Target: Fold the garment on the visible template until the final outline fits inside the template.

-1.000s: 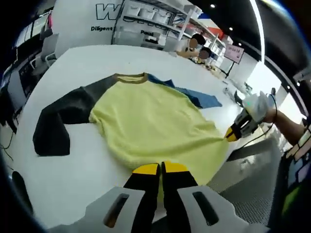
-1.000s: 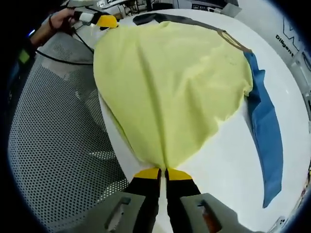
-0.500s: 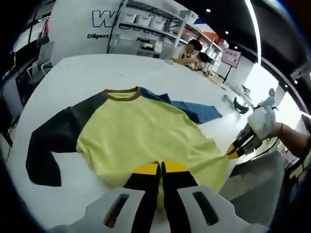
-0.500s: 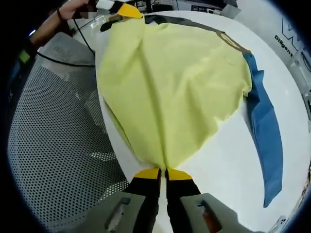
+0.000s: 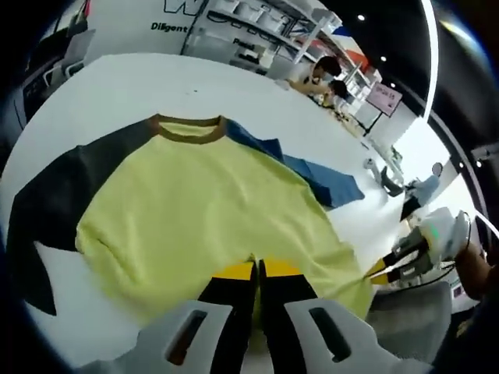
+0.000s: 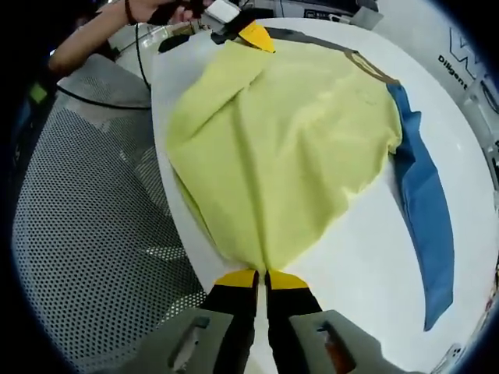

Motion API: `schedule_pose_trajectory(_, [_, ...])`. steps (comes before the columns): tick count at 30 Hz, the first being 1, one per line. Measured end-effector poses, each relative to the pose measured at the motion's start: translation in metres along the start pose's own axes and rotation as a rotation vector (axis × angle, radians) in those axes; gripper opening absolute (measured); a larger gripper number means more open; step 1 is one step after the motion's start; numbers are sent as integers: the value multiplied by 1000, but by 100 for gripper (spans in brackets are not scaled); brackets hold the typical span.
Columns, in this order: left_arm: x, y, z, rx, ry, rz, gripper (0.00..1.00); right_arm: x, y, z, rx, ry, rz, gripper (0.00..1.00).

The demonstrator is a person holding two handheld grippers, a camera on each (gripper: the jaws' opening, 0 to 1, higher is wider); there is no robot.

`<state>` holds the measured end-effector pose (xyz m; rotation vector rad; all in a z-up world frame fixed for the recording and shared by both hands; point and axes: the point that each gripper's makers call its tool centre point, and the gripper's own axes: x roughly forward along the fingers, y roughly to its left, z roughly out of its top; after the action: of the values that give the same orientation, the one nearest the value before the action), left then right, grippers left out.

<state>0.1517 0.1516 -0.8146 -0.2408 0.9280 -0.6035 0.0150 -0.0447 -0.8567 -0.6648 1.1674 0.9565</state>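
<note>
My left gripper (image 5: 258, 270) has its yellow-tipped jaws pressed together on the hem of the yellow shirt (image 5: 210, 210), pinching the fabric at the near edge of the white table (image 5: 117, 86). In the left gripper view the shirt spreads away from the jaws toward its brown collar (image 5: 189, 129), which lies at the far end; a dark grey sleeve (image 5: 47, 195) extends to the left of the body, and a blue sleeve (image 5: 312, 167) lies flat on the table to the right of it. My right gripper (image 6: 260, 278) is likewise clamped on the hem, at the opposite corner, its jaws meeting on the yellow cloth. In the right gripper view the shirt runs from the jaws up toward the collar (image 6: 373, 66), the blue sleeve (image 6: 425, 210) lying along the right side on the white table (image 6: 359, 257), and a perforated grey surface (image 6: 86, 234) sits beside the table edge on the left. The left gripper (image 6: 253, 34) appears at the top of this view, holding the far hem corner, with my hand (image 6: 168, 9) behind it. The right gripper (image 5: 387, 269) appears at the right of the left gripper view. Shelving (image 5: 257, 31) stands beyond the table.
</note>
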Motion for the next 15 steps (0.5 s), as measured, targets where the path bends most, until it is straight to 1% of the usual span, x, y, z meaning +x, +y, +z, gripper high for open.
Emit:
schedule_pose_trajectory(2, [8,2,1,-8,8,0,0,0,0,0,2,-2,-1,0])
schedule_pose_trajectory(4, [14,4,-3,15,40,8,0,0,0,0,4,-3,-1,0])
schedule_pose_trajectory(5, [17,6,-4,11,42,25,0,0,0,0,4,-3,-1,0])
schedule_pose_trajectory(7, [22,5,-4,29,37,25,0,0,0,0,4,-3,-2,0])
schedule_pose_trajectory(11, [30,7,-7,0,46,33,0,0,0,0,7,-2,-2,0])
schedule_pose_trajectory(15, [33,13,-8,33,37,56,0,0,1,0,6,0,-2,0])
